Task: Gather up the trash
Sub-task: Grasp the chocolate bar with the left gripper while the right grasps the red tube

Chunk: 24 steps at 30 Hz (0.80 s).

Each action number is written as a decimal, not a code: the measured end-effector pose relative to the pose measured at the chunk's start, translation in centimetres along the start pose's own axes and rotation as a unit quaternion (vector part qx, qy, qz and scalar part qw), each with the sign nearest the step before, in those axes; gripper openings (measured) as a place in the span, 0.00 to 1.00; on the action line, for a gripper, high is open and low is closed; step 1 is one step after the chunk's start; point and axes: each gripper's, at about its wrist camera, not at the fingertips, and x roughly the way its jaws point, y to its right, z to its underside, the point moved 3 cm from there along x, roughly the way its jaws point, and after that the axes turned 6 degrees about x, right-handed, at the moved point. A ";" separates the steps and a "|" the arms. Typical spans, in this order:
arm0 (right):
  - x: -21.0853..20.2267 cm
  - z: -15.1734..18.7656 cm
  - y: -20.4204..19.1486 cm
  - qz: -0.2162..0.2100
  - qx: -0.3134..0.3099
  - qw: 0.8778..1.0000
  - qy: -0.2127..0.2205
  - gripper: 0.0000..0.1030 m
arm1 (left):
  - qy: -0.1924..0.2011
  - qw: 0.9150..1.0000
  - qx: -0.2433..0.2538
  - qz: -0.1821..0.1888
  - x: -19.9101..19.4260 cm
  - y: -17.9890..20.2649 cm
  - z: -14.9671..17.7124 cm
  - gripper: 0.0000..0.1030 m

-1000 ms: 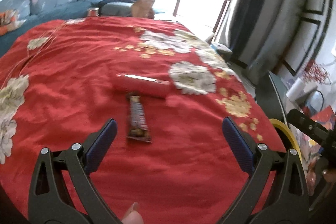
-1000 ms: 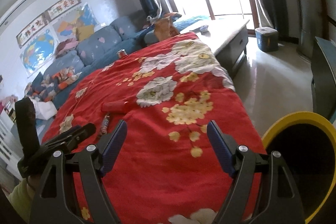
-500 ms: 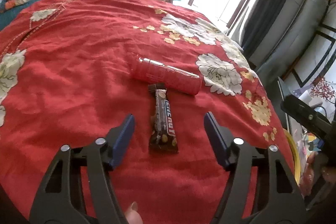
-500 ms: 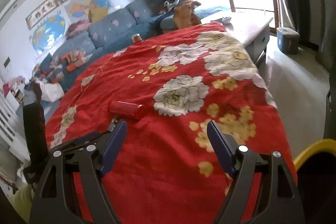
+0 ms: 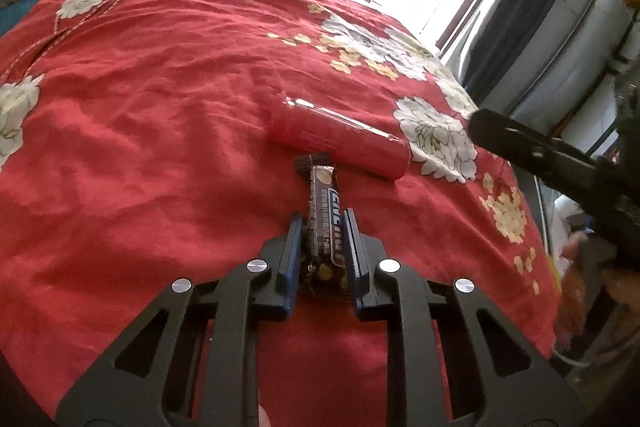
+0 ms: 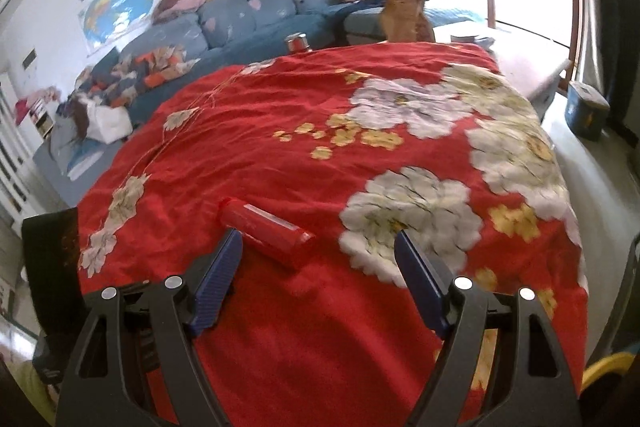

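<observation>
Left gripper (image 5: 323,247) just closing, fingers clamped on candy bar wrapper (image 5: 325,223) lengthwise for lifting; right gripper (image 6: 318,281) fingers wide, red tube (image 6: 266,229) at eleven o'clock.

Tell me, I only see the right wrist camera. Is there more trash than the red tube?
Observer: Yes, a brown snack bar lies on the red blanket, on the near side of the red tube.
Operator: Is something grabbing it?
Observer: The left tongs have just been closing, and their pads press on its long sides.
Operator: Does it touch the tube?
Observer: Its far end reaches right up to the tube's side, but I cannot tell whether they touch.
</observation>
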 end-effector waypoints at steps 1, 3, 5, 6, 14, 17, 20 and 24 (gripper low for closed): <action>0.6 -0.2 -0.4 0.001 -0.014 1.000 -0.005 0.74 | 0.005 1.000 -0.003 0.000 -0.4 -0.3 0.0 0.12; 1.4 -0.3 -1.0 0.005 -0.037 0.999 -0.011 0.74 | 0.017 1.000 -0.011 -0.001 -1.4 -1.0 -0.3 0.12; 2.6 -0.3 -1.8 0.008 -0.063 0.998 -0.021 0.74 | 0.036 0.999 -0.022 -0.009 -2.8 -2.2 -0.8 0.12; 3.1 -0.3 -2.0 0.011 -0.073 0.997 -0.026 0.74 | 0.046 0.999 -0.026 -0.013 -3.4 -2.7 -1.0 0.12; 6.9 0.2 -4.6 0.013 -0.150 0.987 -0.061 0.73 | 0.090 0.994 -0.062 -0.017 -7.1 -6.1 -2.6 0.12; 8.1 0.6 -5.1 0.010 -0.157 0.985 -0.074 0.61 | 0.095 0.993 -0.067 -0.013 -7.4 -6.2 -2.9 0.12; 8.5 1.2 -5.3 0.010 -0.155 0.985 -0.076 0.55 | 0.100 0.993 -0.064 -0.006 -7.7 -5.8 -3.0 0.12; 7.1 1.7 -4.6 -0.030 -0.100 0.991 -0.079 0.39 | 0.102 0.993 -0.054 0.006 -7.8 -4.8 -3.0 0.12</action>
